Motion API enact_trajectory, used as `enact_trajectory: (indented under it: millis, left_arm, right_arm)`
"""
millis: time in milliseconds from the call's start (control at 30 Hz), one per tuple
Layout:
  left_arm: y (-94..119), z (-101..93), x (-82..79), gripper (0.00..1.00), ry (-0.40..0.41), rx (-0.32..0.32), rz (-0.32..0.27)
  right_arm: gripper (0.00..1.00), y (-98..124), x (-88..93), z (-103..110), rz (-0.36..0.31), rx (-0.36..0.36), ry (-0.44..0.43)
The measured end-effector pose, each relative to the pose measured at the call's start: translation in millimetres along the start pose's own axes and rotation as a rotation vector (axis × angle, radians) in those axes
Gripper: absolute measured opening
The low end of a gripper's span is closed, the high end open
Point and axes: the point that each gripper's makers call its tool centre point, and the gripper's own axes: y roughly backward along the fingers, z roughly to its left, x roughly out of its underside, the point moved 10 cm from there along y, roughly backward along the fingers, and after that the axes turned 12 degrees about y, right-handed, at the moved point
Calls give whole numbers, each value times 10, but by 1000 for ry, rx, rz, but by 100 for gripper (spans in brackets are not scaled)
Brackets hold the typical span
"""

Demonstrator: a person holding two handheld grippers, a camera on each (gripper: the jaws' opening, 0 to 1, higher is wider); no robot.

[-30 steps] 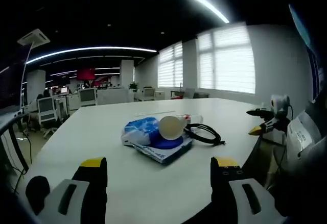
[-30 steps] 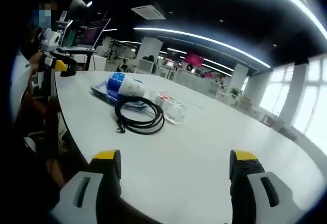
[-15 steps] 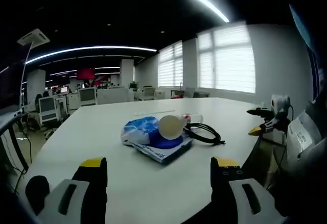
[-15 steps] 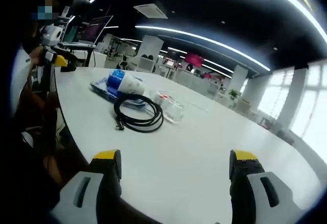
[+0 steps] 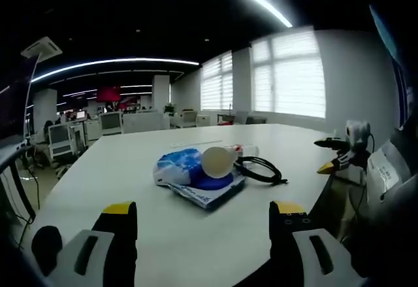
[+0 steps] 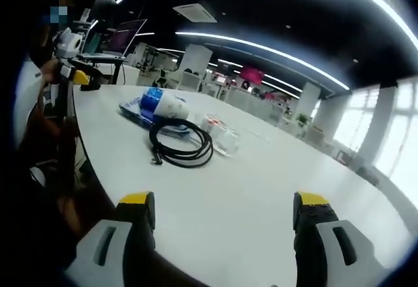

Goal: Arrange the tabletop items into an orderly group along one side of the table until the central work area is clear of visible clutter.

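1. Fingers (image 5: 121, 235) of the left gripper (image 5: 204, 231) are spread wide, nothing between them, low over the white table (image 5: 130, 169).
2. Right gripper (image 6: 222, 225) is spread too, empty, above the table edge.
3. Mid-table, a paper cup (image 5: 219, 161) lies on its side on a blue packet (image 5: 186, 172).
4. Just beside it lies a coiled black cable (image 6: 181, 144), with a clear plastic container (image 6: 221, 136) next to the cable.

Both cams sat low at the worktop (image 5: 130, 169) edge, well back, facing inward from opposite sides. Shared: the cable coil (image 6: 181, 146), mid-frame in both views, and each saw the other gripper at frame edge.
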Motion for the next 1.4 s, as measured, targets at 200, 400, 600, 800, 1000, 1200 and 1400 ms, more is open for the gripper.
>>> enact_trajectory:
  millis: [200, 400, 600, 800, 1000, 1200, 1400]
  left_arm:
    - [-11, 10, 2, 83, -7, -8, 16]
    - [-10, 12, -4, 83, -5, -7, 6]
    - [-3, 16, -4, 83, -3, -11, 5]
    - [1, 6, 14, 83, -2, -11, 8]
    - [10, 6, 12, 83, -6, -21, 13]
    - [7, 5, 17, 83, -4, -19, 11]
    - [18, 7, 8, 83, -4, -19, 12]
  right_arm:
    - [84, -10, -35, 12, 3, 7, 53]
    - [84, -7, -21, -13, 2, 11, 38]
    - [84, -10, -1, -16, 14, 17, 38]
    - [83, -6, 33, -12, 22, 18, 32]
    - [83, 5, 58, -11, 27, 20, 24]
    - [83, 2, 72, -5, 27, 15, 10]
    - [83, 2, 84, -34, 20, 30, -27]
